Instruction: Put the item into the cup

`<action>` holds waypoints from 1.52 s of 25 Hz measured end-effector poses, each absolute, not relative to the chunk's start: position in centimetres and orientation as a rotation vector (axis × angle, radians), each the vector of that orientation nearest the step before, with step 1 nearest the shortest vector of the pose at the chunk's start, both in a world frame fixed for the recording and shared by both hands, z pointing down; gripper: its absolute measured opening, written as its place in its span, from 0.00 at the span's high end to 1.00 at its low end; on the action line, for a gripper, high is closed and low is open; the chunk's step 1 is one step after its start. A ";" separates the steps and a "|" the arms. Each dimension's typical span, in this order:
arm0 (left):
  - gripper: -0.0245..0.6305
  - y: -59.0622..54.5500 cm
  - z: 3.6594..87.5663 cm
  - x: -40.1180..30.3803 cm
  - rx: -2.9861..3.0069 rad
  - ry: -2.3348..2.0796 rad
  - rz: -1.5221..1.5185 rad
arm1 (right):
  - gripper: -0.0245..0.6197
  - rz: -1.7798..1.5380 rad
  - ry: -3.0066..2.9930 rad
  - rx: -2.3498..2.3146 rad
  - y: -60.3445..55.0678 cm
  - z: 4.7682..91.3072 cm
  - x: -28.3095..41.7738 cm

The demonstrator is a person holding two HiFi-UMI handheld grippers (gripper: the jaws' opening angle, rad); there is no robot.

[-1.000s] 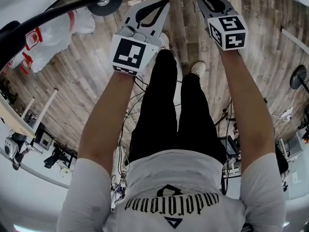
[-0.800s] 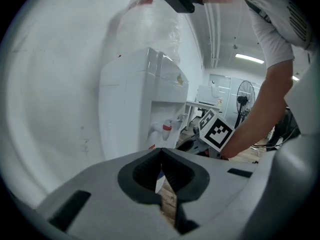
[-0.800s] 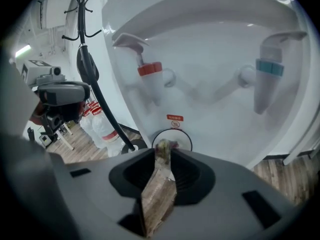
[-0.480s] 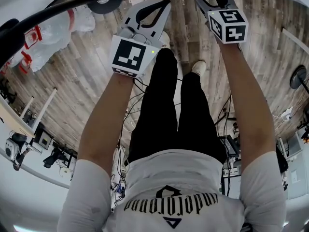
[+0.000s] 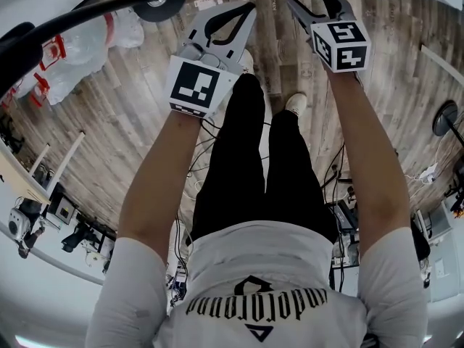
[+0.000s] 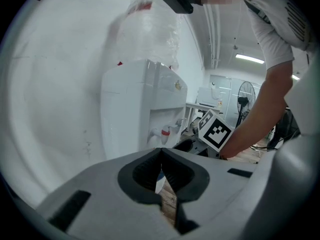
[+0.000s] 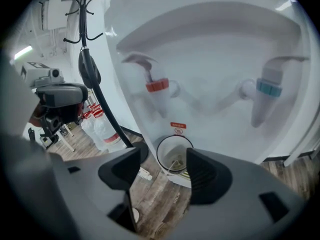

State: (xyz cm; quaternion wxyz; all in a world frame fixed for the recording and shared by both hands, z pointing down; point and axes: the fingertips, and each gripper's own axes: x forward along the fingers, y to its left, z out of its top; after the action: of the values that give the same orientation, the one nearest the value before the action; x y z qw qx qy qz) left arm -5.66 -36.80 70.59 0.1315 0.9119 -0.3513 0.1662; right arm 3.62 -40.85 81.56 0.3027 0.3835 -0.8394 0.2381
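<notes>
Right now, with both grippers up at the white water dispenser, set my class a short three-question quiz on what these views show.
1. True or false: the left gripper has its grey jaws shut with nothing held.
2. Multiple choice: in the right gripper view, which tap is nearer the round white cup? A) the red-capped tap; B) the blue-capped tap.
3. Short answer: what is between the jaws of the right gripper?

Key:
1. True.
2. A.
3. Nothing. Its jaws are opening, and the cup shows beyond the gap, with a small item on a thin string inside it.
</notes>
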 end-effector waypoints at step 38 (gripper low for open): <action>0.95 -5.1 30.8 7.8 2.780 -1.387 0.146 | 0.95 0.109 -2.826 0.794 -5.3 31.9 15.0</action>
State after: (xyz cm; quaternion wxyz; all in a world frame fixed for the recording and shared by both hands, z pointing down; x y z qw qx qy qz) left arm 7.82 -5.12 30.81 0.0155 0.8937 -0.4458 0.0471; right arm 15.00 -5.28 31.87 0.1018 0.2688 -0.9571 0.0370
